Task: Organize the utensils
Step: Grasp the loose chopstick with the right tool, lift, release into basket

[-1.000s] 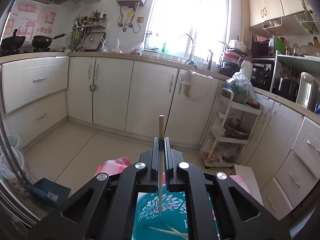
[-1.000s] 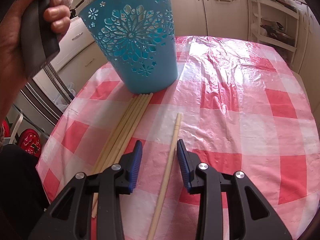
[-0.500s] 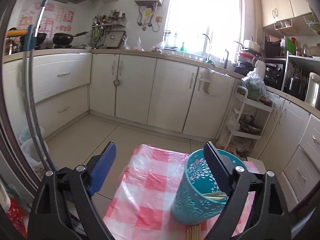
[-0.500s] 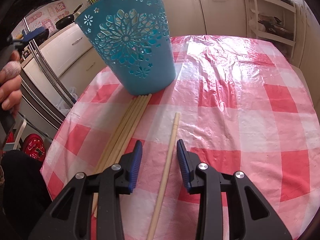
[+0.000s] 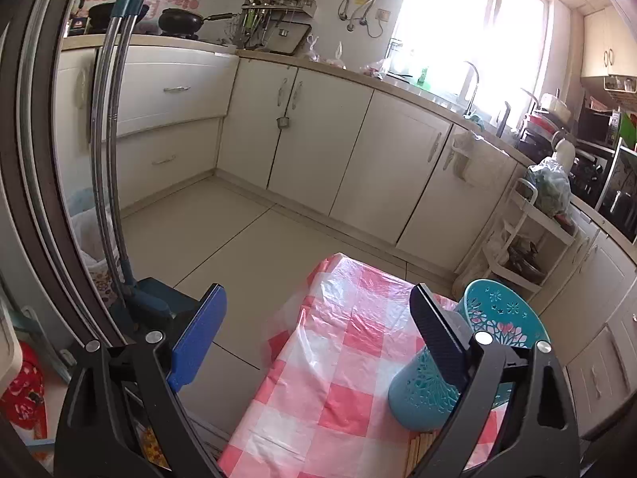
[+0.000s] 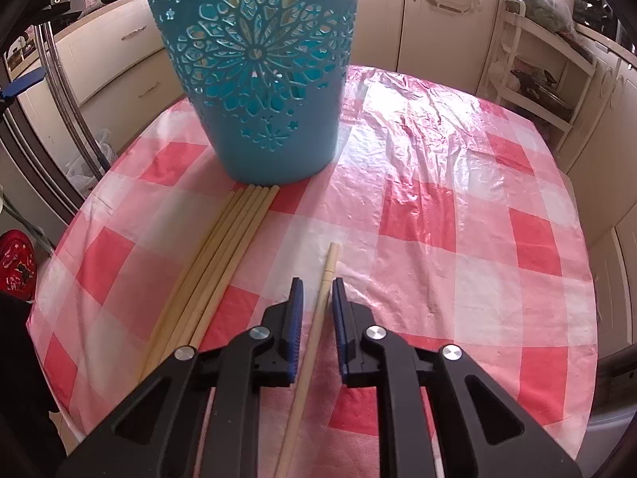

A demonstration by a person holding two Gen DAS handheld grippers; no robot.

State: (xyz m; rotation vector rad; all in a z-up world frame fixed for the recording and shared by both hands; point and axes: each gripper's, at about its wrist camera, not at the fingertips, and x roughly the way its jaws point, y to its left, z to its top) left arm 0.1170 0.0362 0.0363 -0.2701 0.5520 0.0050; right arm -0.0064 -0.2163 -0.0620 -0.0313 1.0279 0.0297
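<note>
A teal cut-out basket (image 6: 262, 67) stands on the red-and-white checked table (image 6: 458, 207). Several wooden chopsticks (image 6: 223, 255) lie side by side in front of it. A single chopstick (image 6: 320, 298) lies between the fingers of my right gripper (image 6: 317, 288), whose jaws are narrowed around it with small gaps on both sides. My left gripper (image 5: 318, 302) is wide open and empty, held off the table's left edge above the floor; the basket (image 5: 497, 338) shows behind its right finger.
White kitchen cabinets and a counter with a sink run along the far walls. A white trolley rack (image 5: 529, 239) stands past the table. A metal pole stand (image 5: 111, 159) and a bin with a bag are to the left of the table.
My left gripper let go of its chopstick over the basket, opened wide and pulled back left. My right gripper narrowed its jaws around the single chopstick and moved closer to the basket.
</note>
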